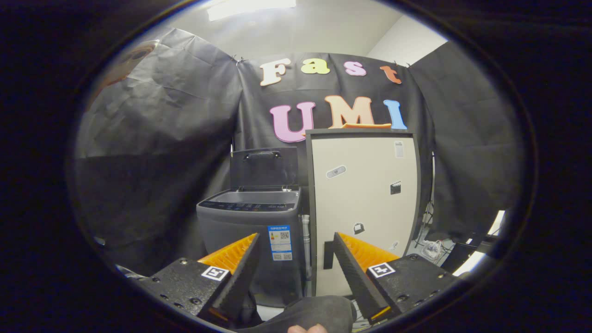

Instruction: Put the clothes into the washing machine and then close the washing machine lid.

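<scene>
A dark grey top-loading washing machine point(247, 231) stands on the floor well beyond my fingers. Its lid point(264, 167) is raised upright against the booth wall, and the tub opening shows from the side; I cannot see inside it. My gripper point(296, 234) is open, its fingers spread wide and aimed between the machine and the cabinet beside it. A dark grey piece of cloth point(319, 311) bulges low between the bases of the fingers, and neither finger presses on it. A bit of a person's hand point(305, 329) shows just under the cloth.
A tall cream cabinet point(365, 194) with a dark frame stands right next to the machine on its right, with an orange item point(365, 125) on top. Cables and a clear bag point(432, 249) lie on the floor further right.
</scene>
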